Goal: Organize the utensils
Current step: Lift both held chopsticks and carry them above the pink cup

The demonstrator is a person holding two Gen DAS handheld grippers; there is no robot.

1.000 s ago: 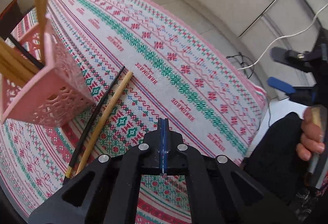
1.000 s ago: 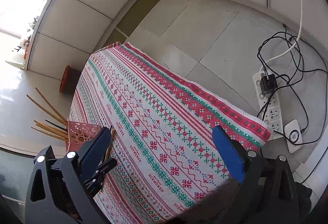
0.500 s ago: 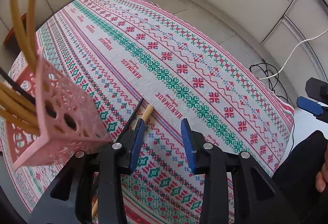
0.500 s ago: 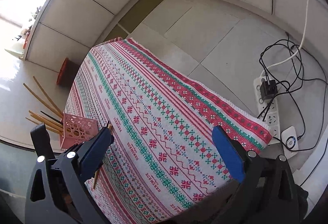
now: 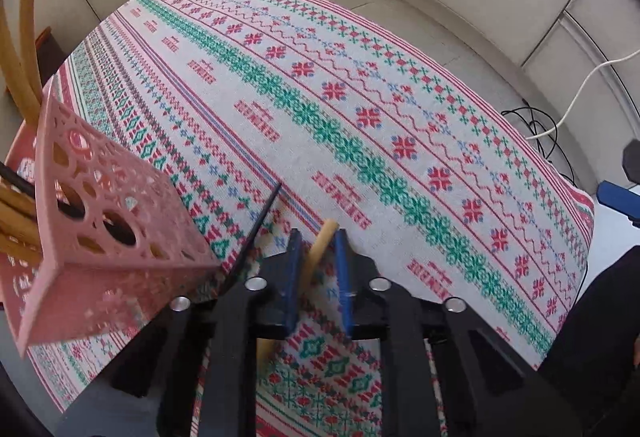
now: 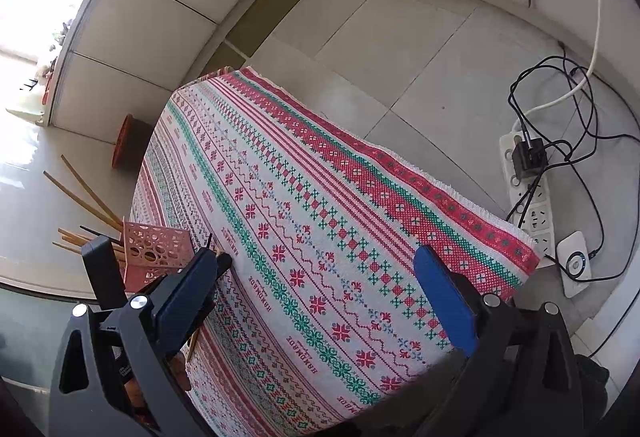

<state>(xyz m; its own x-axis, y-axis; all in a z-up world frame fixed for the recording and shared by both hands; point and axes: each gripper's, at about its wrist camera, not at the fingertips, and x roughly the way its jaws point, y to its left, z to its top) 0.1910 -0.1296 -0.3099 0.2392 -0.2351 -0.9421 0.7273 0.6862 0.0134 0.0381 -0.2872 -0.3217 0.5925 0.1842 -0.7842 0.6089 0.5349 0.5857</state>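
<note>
A wooden chopstick [image 5: 320, 245] lies on the patterned tablecloth [image 5: 360, 125] with a black chopstick [image 5: 256, 229] just left of it. My left gripper [image 5: 318, 237] points steeply down at them. Its jaws are closing around the wooden chopstick's far end, and small gaps still show beside the blue pads. A pink perforated holder [image 5: 100, 221] with several chopsticks in it stands close on the left; it also shows as the holder [image 6: 154, 249] in the right wrist view. My right gripper [image 6: 316, 269] hangs open above the cloth's near edge with nothing between its fingers.
On the floor to the right lie a white power strip [image 6: 528, 189] and tangled cables [image 6: 568, 109]. An orange pot [image 6: 128, 145] stands beyond the table's far left corner. The person's dark clothing [image 5: 600, 317] fills the lower right.
The left gripper opened from shut, sank toward the cloth and is narrowing around the wooden chopstick. The pink holder now looms closer on the left. The right gripper stayed put.
</note>
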